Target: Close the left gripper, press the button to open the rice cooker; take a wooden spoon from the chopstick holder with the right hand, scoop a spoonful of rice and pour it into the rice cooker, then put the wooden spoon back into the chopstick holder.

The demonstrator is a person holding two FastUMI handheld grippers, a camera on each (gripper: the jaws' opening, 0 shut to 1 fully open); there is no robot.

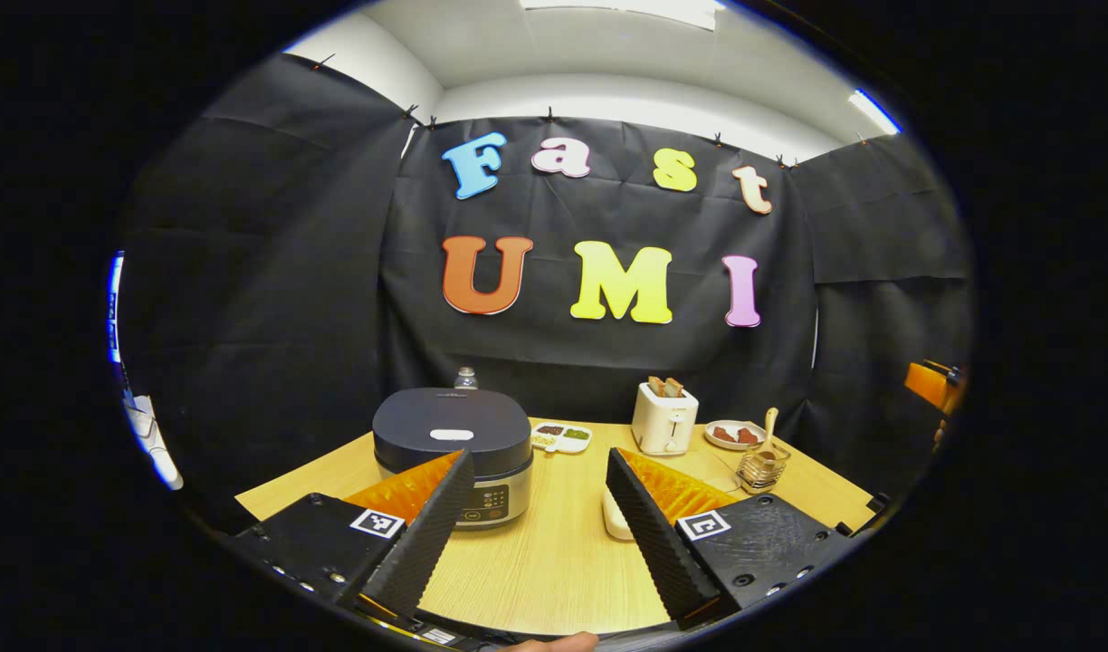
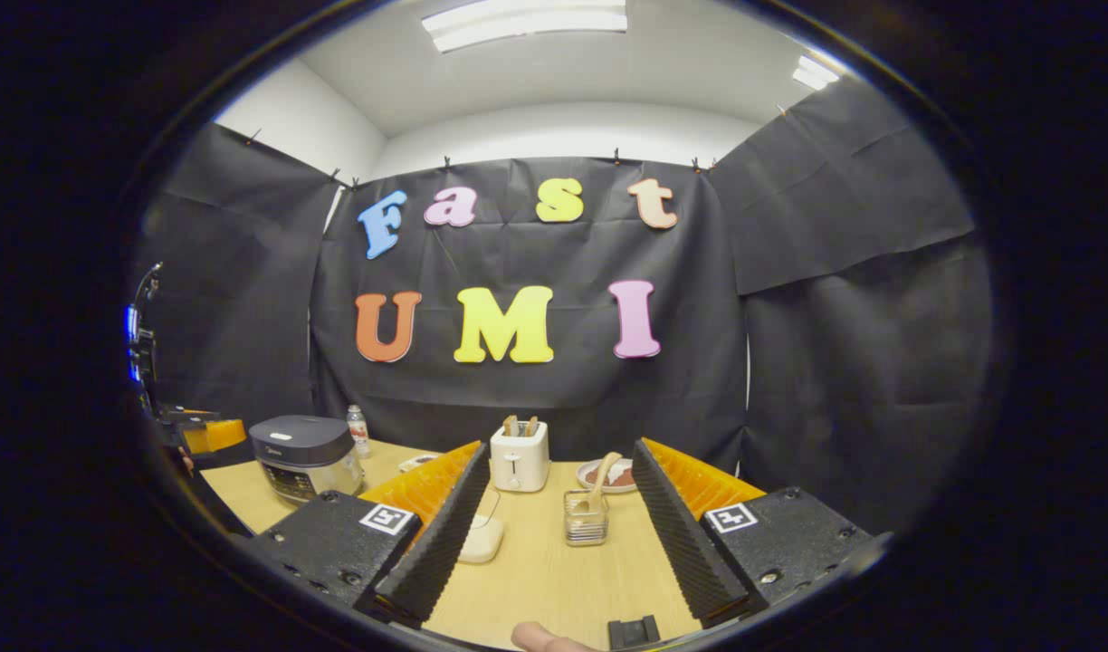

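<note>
The rice cooker [image 1: 452, 444] stands on the table with its dark lid down, just beyond my left gripper [image 1: 540, 462], which is open and holds nothing. A wire chopstick holder [image 1: 760, 469] at the right carries an upright wooden spoon [image 1: 769, 424]. In the right gripper view the holder [image 2: 586, 523] and spoon [image 2: 601, 478] sit straight ahead between the fingers of my open, empty right gripper [image 2: 561, 448]. A white dish [image 2: 482, 539] lies by its left finger; I cannot see what it contains. The cooker [image 2: 302, 453] is far to the left there.
On the wooden table [image 1: 554, 580] also stand a white toaster [image 1: 664, 418] with bread, a plate [image 1: 735, 435] of dark food, a small divided dish [image 1: 561, 437] and a bottle [image 1: 464, 378] behind the cooker. The left gripper [image 2: 205, 435] shows orange by the cooker.
</note>
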